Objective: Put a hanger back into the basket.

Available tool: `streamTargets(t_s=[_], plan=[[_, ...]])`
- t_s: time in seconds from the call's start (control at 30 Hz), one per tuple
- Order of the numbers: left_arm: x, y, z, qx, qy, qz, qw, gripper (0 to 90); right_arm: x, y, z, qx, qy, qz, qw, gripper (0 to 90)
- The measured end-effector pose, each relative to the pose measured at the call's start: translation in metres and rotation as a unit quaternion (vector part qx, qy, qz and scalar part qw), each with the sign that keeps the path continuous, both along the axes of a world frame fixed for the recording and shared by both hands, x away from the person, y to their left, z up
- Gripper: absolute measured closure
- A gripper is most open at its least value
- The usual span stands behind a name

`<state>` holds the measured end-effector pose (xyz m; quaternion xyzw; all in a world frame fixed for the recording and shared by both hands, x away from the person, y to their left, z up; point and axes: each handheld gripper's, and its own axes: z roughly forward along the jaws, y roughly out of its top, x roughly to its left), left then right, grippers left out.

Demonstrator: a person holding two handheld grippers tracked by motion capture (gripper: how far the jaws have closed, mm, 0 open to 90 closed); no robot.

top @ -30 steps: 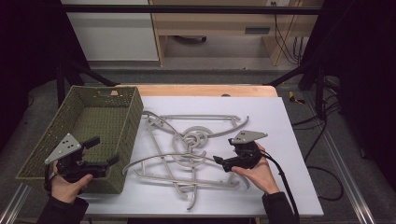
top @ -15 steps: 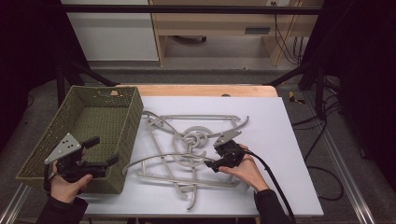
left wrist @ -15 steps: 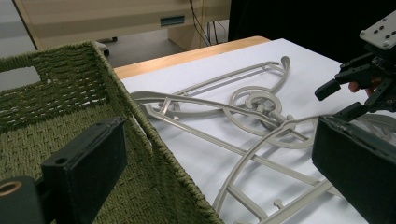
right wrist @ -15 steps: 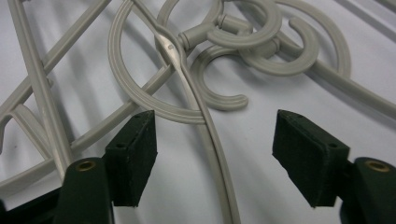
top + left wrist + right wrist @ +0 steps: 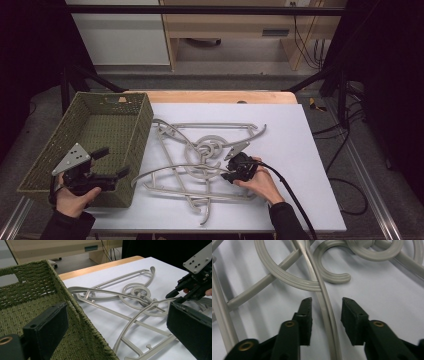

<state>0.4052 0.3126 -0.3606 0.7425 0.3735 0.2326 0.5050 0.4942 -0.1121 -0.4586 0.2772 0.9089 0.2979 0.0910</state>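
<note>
The table (image 5: 310, 150) has a white top and a wooden strip along its far edge. On its left side stands a green woven basket (image 5: 132, 145), and nothing lies in the part of it that can be seen.

Beside the basket, in the middle of the table, lies a pile of grey plastic hangers (image 5: 200, 155). They lie flat and cross over each other, and their hooks curl together near the centre of the pile.

The left gripper (image 5: 107, 165) is held over the near right corner of the basket. Its jaws are spread wide, with nothing between them; in the left gripper view one jaw is over the basket and the other over the table.

The right gripper (image 5: 231, 165) is down at the right side of the pile. Its jaws have just been closing, and in the right gripper view one thin hanger arm (image 5: 325, 312) runs between them. The pads are on both sides of this arm, near it, but they do not press on it yet.
</note>
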Motion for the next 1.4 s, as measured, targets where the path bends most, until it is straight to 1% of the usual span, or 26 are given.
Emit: streamTargets(t_s=[0.03,0.07,0.1,0.17,0.2,0.23,0.33,0.37,0.43,0.47,0.5,0.57,0.6,0.63,0.67,0.77,0.8,0.83,0.87,0.93,0.97,1.07,1.17,1.3,1.33,1.4], plan=[[0.0,0.0,0.0,0.0,0.0,0.0,1.0,3.5,0.0,0.0,0.0,0.001,0.004,-0.001,1.0,65.6],[0.0,0.0,0.0,0.0,0.0,0.0,1.0,3.5,0.0,0.0,0.0,0.001,0.004,-0.001,1.0,65.6],[0.0,0.0,0.0,0.001,0.001,-0.001,1.0,3.5,0.001,-0.001,0.0,-0.003,0.001,0.0,1.0,69.5],[0.0,0.0,0.0,0.001,0.001,-0.001,1.0,3.5,0.001,-0.001,0.0,-0.002,0.004,0.0,1.0,70.7],[0.0,0.0,0.0,0.001,0.001,-0.001,1.0,3.7,0.001,-0.001,-0.002,-0.001,0.004,0.006,1.0,73.5],[0.0,0.0,0.0,0.003,0.001,-0.002,1.0,3.7,0.001,-0.001,-0.002,-0.007,0.0,0.011,0.9999,75.4],[0.0,-0.001,0.0,0.003,0.001,-0.002,1.0,3.8,0.001,0.0,-0.002,-0.004,0.001,0.014,0.9999,76.3],[0.0,-0.001,0.0,0.004,0.001,-0.002,1.0,3.8,0.001,-0.002,-0.002,-0.005,0.001,0.023,0.9997,77.2],[0.0,-0.001,0.0,0.004,0.001,-0.003,1.0,3.9,0.0,-0.002,-0.002,-0.007,-0.001,0.023,0.9997,77.8],[0.0,-0.001,0.0,0.005,0.002,-0.002,1.0,3.8,0.0,-0.005,0.0,-0.012,0.001,0.031,0.9994,79.4],[0.0,-0.002,0.0,0.005,0.002,-0.002,1.0,3.8,0.0,-0.005,0.001,-0.007,0.001,0.028,0.9996,80.3],[0.0,-0.002,0.0,0.005,0.001,-0.002,1.0,3.9,-0.001,-0.006,0.002,-0.009,0.005,0.027,0.9996,81.0],[0.0,-0.002,0.0,0.006,0.001,-0.003,1.0,3.9,-0.001,-0.009,0.005,0.0,0.004,0.021,0.9998,81.2],[0.0,-0.002,0.0,0.008,0.001,-0.003,1.0,3.9,-0.001,-0.009,0.005,0.0,0.004,0.021,0.9998,81.2],[-0.001,-0.002,0.001,0.007,0.0,-0.003,1.0,4.0,-0.001,-0.011,0.007,0.007,0.011,0.015,0.9998,81.2],[-0.001,-0.003,0.0,0.007,0.001,-0.004,1.0,4.1,-0.003,-0.015,0.011,0.014,0.016,0.023,0.9995,81.4],[0.0,-0.003,0.0,0.007,0.002,-0.004,1.0,4.1,-0.005,-0.018,0.015,0.012,0.017,0.026,0.9994,81.5],[0.0,-0.004,0.0,0.008,0.002,-0.005,1.0,4.1,-0.005,-0.018,0.015,0.012,0.017,0.026,0.9994,81.5],[-0.001,-0.005,0.0,0.008,0.004,-0.005,1.0,4.1,-0.006,-0.021,0.018,0.023,0.021,0.027,0.9991,81.6],[-0.001,-0.005,0.0,0.009,0.003,-0.007,0.9999,4.2,-0.007,-0.022,0.02,0.027,0.023,0.026,0.999,81.7],[-0.001,-0.006,0.0,0.009,0.003,-0.008,0.9999,4.2,-0.008,-0.023,0.022,0.025,0.018,0.024,0.9992,81.7],[-0.002,-0.006,0.001,0.009,0.003,-0.009,0.9999,4.2,-0.012,-0.029,0.032,0.035,0.013,0.018,0.9991,81.9],[-0.002,-0.006,0.002,0.01,0.002,-0.011,0.9999,4.3,-0.014,-0.033,0.037,0.04,0.014,0.021,0.9989,82.0],[-0.004,-0.009,0.004,0.009,0.003,-0.014,0.9999,4.4,-0.02,-0.041,0.05,0.055,0.005,0.024,0.9982,82.0],[-0.005,-0.011,0.005,0.01,0.002,-0.017,0.9998,4.4,-0.022,-0.044,0.054,0.064,0.002,0.026,0.9976,82.0],[-0.006,-0.012,0.006,0.011,0.002,-0.02,0.9997,4.4,-0.024,-0.046,0.057,0.062,0.002,0.029,0.9976,82.0]])
